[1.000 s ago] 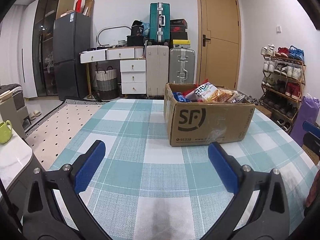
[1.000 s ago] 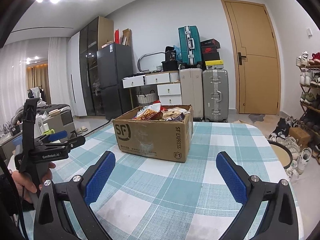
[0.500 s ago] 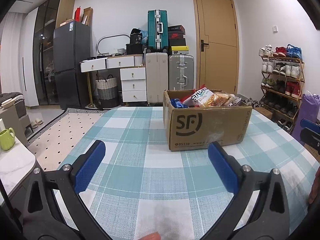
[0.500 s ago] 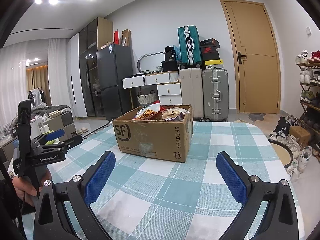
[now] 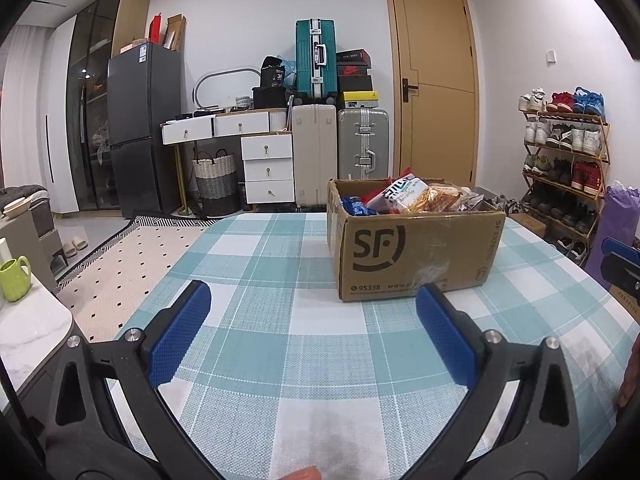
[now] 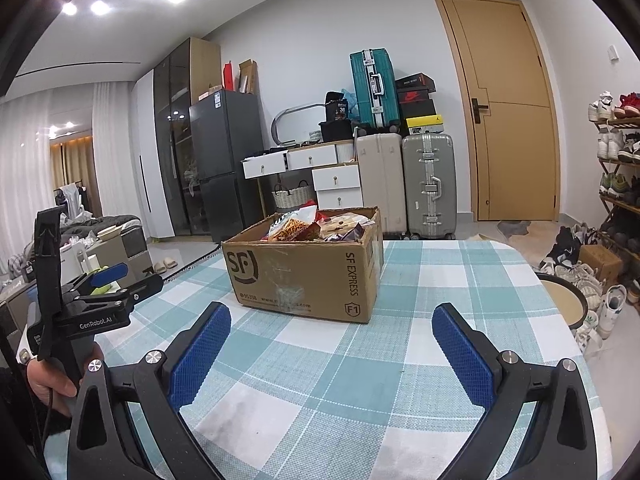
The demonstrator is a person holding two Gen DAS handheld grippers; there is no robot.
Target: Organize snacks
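A: Where are the snacks (image 5: pixel 412 198)?

B: Piled in the cardboard box (image 5: pixel 416 256) on the checked table (image 5: pixel 304 344), ahead of me. My left gripper (image 5: pixel 312 332) and right gripper (image 6: pixel 332 344) hover spread wide and empty, well short of it, I'd guess ready to reach in.

Both grippers held wide apart, gripping nothing.
The left gripper (image 5: pixel 310 320) hovers with blue pads (image 5: pixel 180 336) spread; the right gripper (image 6: pixel 332 344) does likewise, level. A hand (image 6: pixel 52 380) grasps the left gripper's handle.
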